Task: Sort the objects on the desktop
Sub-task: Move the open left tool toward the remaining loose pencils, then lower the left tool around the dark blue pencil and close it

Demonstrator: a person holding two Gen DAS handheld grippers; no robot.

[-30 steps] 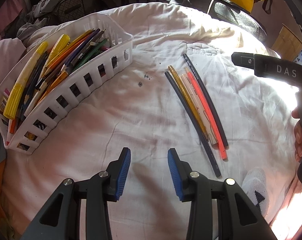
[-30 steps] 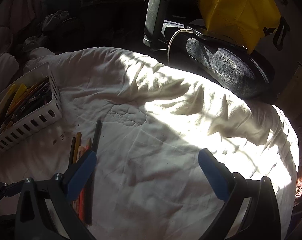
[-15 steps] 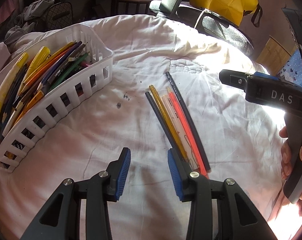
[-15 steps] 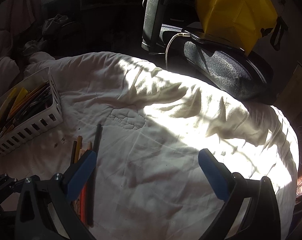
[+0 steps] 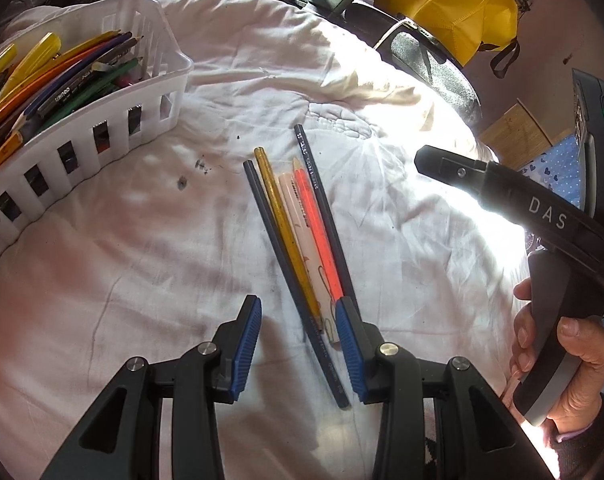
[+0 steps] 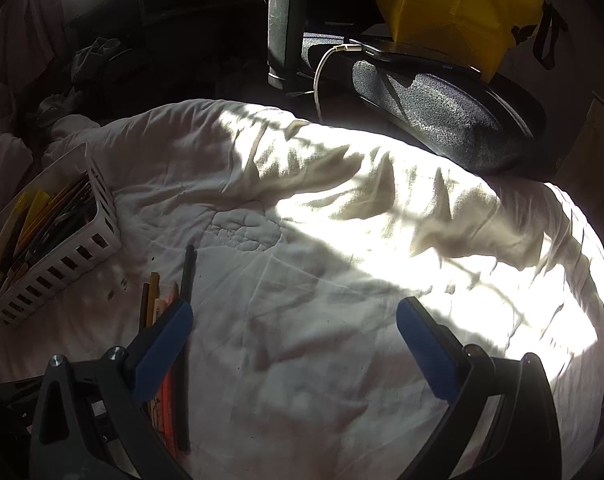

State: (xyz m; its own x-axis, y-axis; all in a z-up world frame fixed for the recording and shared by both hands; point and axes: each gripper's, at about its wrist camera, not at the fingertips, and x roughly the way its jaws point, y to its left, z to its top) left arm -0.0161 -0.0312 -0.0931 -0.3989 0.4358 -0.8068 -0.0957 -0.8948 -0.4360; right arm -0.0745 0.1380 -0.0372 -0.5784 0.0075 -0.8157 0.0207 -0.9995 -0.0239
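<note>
Nearest in the left wrist view, the left claw (image 5: 297, 344) hangs with its blue pads apart and nothing clamped; the lower end of one dark pencil (image 5: 285, 264) lies on the sheet between them. Five pencils lie side by side on the white sheet (image 5: 121, 280): that dark one, a yellow pencil (image 5: 285, 232), a pale pencil (image 5: 306, 256), an orange pencil (image 5: 316, 228) and a second dark pencil (image 5: 326, 216), whose lower ends run under the claw's right pad.

To the right, a hand (image 5: 570, 356) holds the right claw (image 6: 293, 344), which is spread wide and empty above the sheet.

Farther left stands a white basket (image 5: 101, 128) full of pencils and markers. Beyond the sheet hangs a yellow bag (image 5: 450, 4).
</note>
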